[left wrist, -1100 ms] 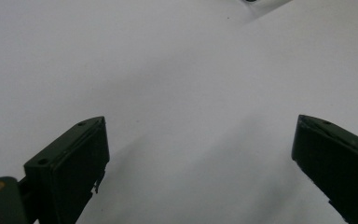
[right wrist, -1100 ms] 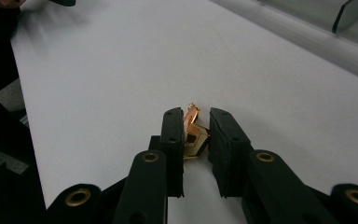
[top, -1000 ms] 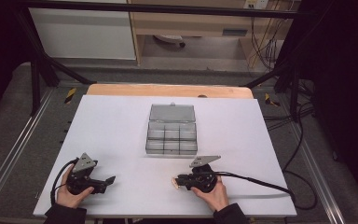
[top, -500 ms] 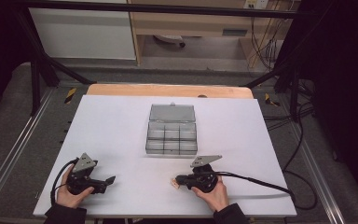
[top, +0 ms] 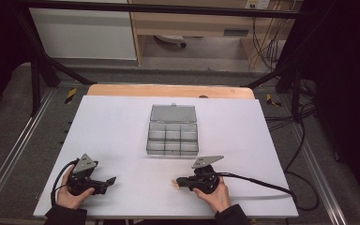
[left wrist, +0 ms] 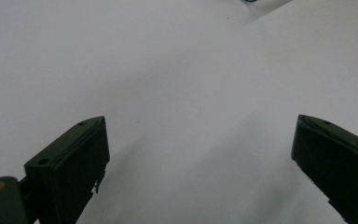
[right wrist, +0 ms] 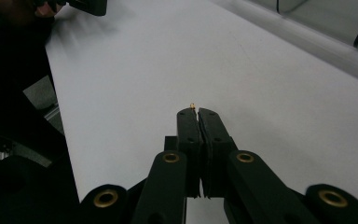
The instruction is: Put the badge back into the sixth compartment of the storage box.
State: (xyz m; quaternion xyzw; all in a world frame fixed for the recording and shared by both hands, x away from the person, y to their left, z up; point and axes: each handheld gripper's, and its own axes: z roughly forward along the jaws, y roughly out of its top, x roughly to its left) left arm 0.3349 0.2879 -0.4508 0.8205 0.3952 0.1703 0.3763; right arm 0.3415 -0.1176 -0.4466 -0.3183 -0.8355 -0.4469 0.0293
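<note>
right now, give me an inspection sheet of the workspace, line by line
surface: white tabletop, bare apart from items below
job's things: clear plastic compartment box at centre, lid open; tiny brass-coloured piece at the right gripper's tips
clutter: nothing seen
grippers: left gripper jaws wide apart, nothing between them; right gripper jaws closed together
cables: black cable trails right from the right gripper over the table edge
surroundings: dark metal frame, wooden cabinet behind

High view down over the white table [top: 122,126]; gripper views low, close along it.
</note>
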